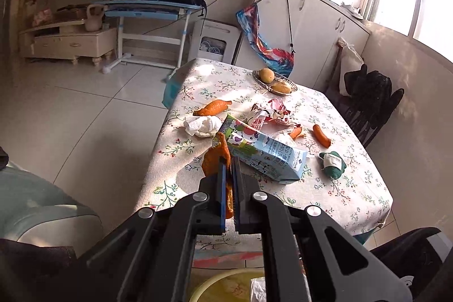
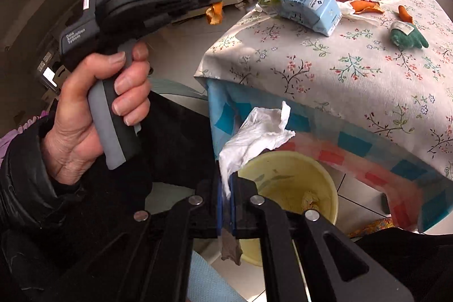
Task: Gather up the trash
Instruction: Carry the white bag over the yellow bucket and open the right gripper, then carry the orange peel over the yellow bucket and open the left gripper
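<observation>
My left gripper is shut on an orange peel and holds it in the air off the table's near-left corner; it also shows in the right wrist view. My right gripper is shut on a crumpled white tissue above the rim of a yellow bin on the floor. On the floral tablecloth lie a blue milk carton, another tissue, more orange peels, a torn red-white wrapper and a green yarn ball.
A plate with fruit stands at the table's far edge. A black chair stands at the right side. A blue desk and white cabinets stand farther back. The bin holds a crumpled scrap.
</observation>
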`<act>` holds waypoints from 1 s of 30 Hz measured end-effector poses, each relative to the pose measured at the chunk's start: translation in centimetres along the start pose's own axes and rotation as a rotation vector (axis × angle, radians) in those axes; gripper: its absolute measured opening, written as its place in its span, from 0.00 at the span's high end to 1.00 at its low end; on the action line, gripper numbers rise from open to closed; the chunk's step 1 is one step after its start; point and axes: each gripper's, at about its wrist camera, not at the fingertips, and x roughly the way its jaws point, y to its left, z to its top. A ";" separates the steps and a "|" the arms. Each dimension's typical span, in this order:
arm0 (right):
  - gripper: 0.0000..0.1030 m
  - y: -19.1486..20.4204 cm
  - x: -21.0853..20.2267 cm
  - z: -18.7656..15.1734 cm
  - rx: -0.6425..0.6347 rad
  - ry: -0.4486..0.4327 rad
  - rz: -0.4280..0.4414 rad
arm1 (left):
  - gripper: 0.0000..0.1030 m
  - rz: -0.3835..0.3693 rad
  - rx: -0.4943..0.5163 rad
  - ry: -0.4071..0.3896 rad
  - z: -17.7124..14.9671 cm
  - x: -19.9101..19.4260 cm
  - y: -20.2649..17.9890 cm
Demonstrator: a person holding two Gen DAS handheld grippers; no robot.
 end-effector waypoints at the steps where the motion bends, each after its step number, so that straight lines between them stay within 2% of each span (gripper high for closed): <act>1: 0.95 0.2 0.9 -0.3 -0.011 0.048 -0.009 | 0.96 0.000 0.000 0.000 0.0 -0.1 0.1; 4: 0.95 0.2 3.0 -1.0 -0.025 0.153 -0.040 | 0.96 -0.001 -0.001 0.000 -0.1 -0.4 0.2; 5: 0.92 0.0 3.5 -1.2 -0.020 0.181 -0.043 | 0.96 -0.001 -0.001 0.000 -0.1 -0.4 0.2; 6: 0.86 -0.1 3.8 -1.3 -0.013 0.202 -0.053 | 0.96 -0.003 0.000 0.001 -0.2 -0.4 0.2; 7: 0.66 -0.2 3.9 -1.4 -0.013 0.202 -0.081 | 0.96 -0.003 0.000 0.002 -0.2 -0.4 0.2; 8: 0.55 -0.3 3.6 -1.3 -0.011 0.187 -0.097 | 0.96 -0.004 0.002 0.002 -0.2 -0.5 0.2; 12: 0.54 -1.2 1.1 -0.8 0.035 0.060 -0.078 | 0.96 -0.012 0.017 0.005 -0.5 -0.8 -0.2; 14: 0.47 -1.6 -0.4 -0.3 0.061 -0.029 -0.092 | 0.96 -0.014 0.026 0.010 -0.6 -0.8 -0.5; 20: 0.44 -3.3 -5.0 0.9 0.157 -0.281 -0.140 | 0.96 -0.033 0.047 0.030 -1.5 -1.3 -1.2; 25: 0.44 -4.5 -7.4 1.0 0.224 -0.398 -0.165 | 0.96 -0.053 0.072 0.060 -2.8 -1.7 -2.2; 30: 0.44 -4.9 -8.8 0.9 0.247 -0.469 -0.185 | 0.96 -0.072 0.107 0.110 -4.5 -2.1 -3.3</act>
